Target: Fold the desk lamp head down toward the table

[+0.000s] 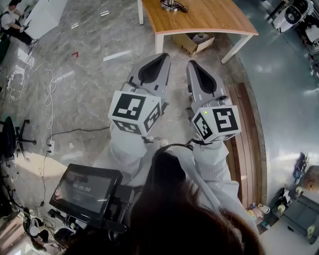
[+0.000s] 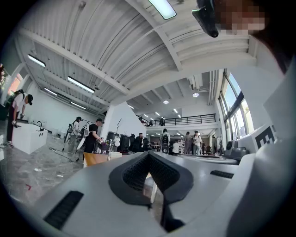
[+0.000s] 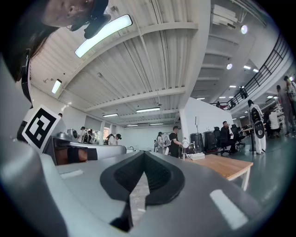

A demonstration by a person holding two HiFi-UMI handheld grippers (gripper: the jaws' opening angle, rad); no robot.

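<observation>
Beyond the two grippers, one desk lamp [image 1: 171,5] is seen on one wooden table [image 1: 214,20], well apart from them. The left gripper [image 1: 161,57] and the right gripper [image 1: 193,64] are held with jaws pressed together, nothing pinched.

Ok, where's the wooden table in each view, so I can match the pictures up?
Head view: the wooden table lies along the top edge, centre to right.
Left gripper view: only a sliver of its top shows, low and left of centre.
Right gripper view: its top sits at the lower right.
Shared landmark: its white legs.
</observation>
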